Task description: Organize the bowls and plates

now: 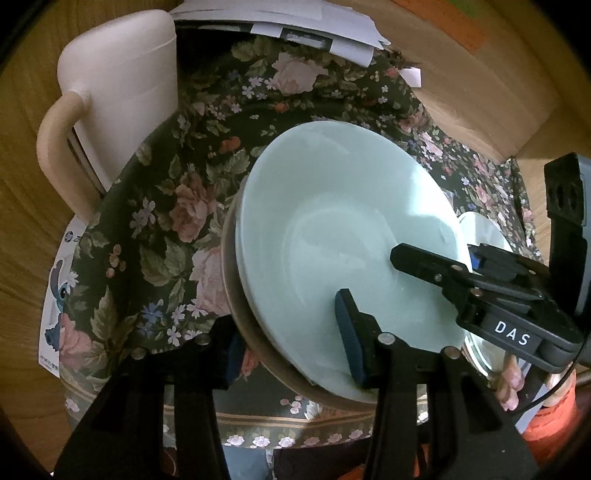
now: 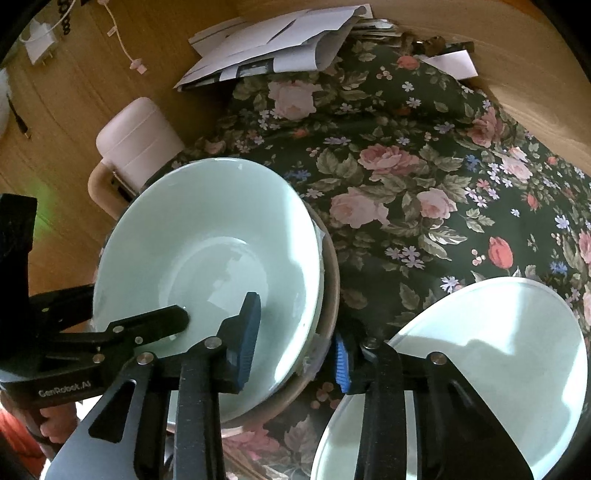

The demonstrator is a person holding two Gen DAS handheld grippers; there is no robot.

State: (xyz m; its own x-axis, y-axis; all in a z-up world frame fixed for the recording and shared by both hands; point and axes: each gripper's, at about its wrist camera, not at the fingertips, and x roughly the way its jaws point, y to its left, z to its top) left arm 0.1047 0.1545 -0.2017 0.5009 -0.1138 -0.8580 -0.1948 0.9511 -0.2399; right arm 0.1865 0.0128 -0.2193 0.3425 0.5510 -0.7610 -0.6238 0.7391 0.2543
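Note:
A pale green bowl (image 1: pixel 325 229) (image 2: pixel 207 236) is nested in a brown dish (image 1: pixel 231 273) (image 2: pixel 330 280) on the floral cloth. My left gripper (image 1: pixel 293 347) (image 2: pixel 136 304) straddles the near rim of this stack. One pad rests inside the green bowl and the other sits outside the brown rim. My right gripper (image 2: pixel 295 350) (image 1: pixel 448 254) clamps the opposite rim the same way. Both look shut on the stack, which sits tilted. A white plate (image 2: pixel 498 350) (image 1: pixel 484 230) lies flat just to the right of the stack.
A cream jug with a handle (image 1: pixel 118 85) (image 2: pixel 136 140) stands beyond the stack on the left. Loose papers (image 1: pixel 295 26) (image 2: pixel 277 48) lie at the far edge of the floral cloth (image 1: pixel 166 206) (image 2: pixel 406 166). A person's hand (image 1: pixel 513 384) holds the right gripper.

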